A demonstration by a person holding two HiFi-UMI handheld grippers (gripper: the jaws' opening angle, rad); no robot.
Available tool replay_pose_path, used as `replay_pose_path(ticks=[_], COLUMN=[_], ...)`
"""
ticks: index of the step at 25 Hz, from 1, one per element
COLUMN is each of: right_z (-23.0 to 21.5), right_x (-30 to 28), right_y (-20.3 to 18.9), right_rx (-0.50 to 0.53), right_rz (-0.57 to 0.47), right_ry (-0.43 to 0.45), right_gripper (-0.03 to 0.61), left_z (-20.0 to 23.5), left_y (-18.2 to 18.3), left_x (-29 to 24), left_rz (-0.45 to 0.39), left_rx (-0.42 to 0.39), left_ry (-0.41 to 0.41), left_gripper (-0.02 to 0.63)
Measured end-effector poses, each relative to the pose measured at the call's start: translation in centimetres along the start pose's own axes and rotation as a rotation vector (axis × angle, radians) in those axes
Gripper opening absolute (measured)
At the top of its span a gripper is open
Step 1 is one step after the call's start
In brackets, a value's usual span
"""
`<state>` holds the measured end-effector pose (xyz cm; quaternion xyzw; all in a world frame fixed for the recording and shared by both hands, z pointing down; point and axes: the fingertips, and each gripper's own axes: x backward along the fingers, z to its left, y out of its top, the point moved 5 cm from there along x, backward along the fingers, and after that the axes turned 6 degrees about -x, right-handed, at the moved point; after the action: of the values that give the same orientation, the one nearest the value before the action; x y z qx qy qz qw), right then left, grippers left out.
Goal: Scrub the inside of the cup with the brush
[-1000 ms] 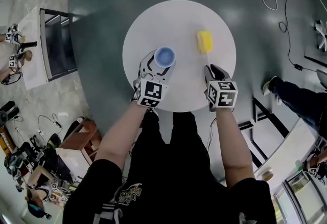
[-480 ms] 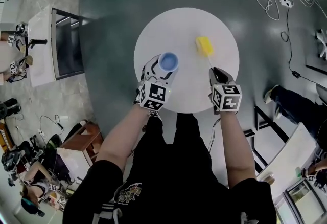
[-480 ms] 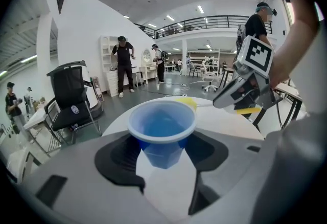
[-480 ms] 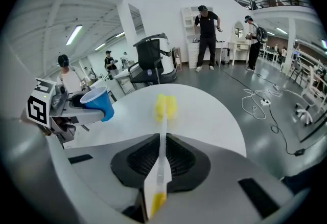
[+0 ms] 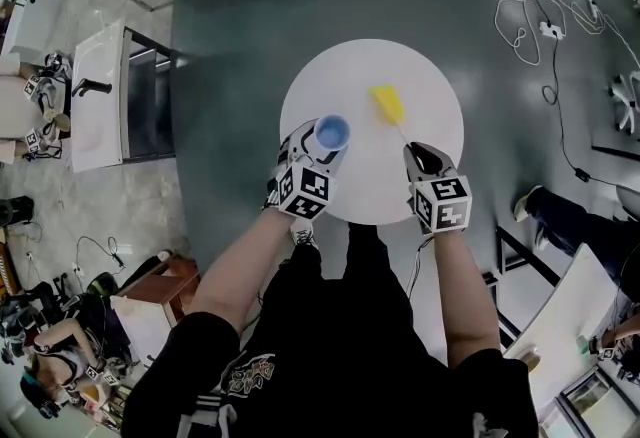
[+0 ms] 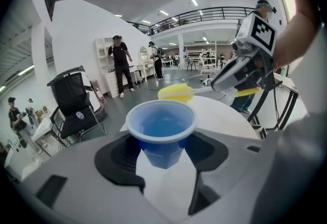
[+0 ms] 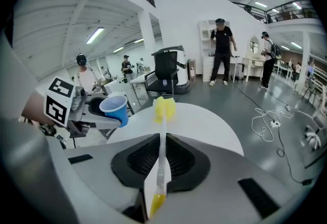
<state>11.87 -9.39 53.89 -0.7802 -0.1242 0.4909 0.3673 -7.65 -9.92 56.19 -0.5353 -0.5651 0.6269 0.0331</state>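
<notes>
A blue plastic cup point(image 5: 331, 134) stands upright between the jaws of my left gripper point(image 5: 320, 141), which is shut on its lower body point(image 6: 161, 128), above the left part of the round white table point(image 5: 370, 181). My right gripper point(image 5: 420, 154) has just been closing and is shut on the thin white handle point(image 7: 162, 156) of the brush. The brush's yellow sponge head point(image 5: 387, 104) points away from me over the table. In the right gripper view that brush head point(image 7: 164, 108) hovers to the right of the cup point(image 7: 115, 108), apart from it.
White cables point(image 5: 535, 11) trail over the dark floor at the right. A black chair point(image 7: 168, 72) stands beyond the table, and people stand by white shelves point(image 7: 212, 51) further back. Long white benches point(image 5: 100, 106) lie to the left.
Both grippers have risen from the table. The brush has come up off the tabletop in the right gripper, and the cup has come up in the left one.
</notes>
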Motion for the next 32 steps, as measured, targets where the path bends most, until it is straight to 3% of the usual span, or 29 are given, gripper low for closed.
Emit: replay_pose_path(ticks=[9, 15, 23, 32], right_z=[7.2, 10.8, 13.2, 13.8], right_x=[3.7, 5.6, 6.4, 6.3], right_y=[4.6, 5.6, 5.5, 5.3], right_rx=[0.233, 0.522, 1.049, 1.418], right_rz=[-0.055, 0.024, 0.211, 0.260], right_ry=[0.129, 0.172, 0.086, -0.013], right_gripper=[0.049, 0.049, 0.049, 0.049], left_z=[1.4, 2.0, 1.4, 0.4], left_y=[-0.3, 0.5, 0.5, 0.8], left_x=[2.6, 3.4, 4.7, 5.1], left_rz=[0.073, 0.097, 0.154, 0.218], left_rx=[-0.051, -0.149, -0.290, -0.361], left_ry=[0.004, 0.024, 0.017, -0.052], left_gripper=[0.270, 0.270, 0.270, 0.270])
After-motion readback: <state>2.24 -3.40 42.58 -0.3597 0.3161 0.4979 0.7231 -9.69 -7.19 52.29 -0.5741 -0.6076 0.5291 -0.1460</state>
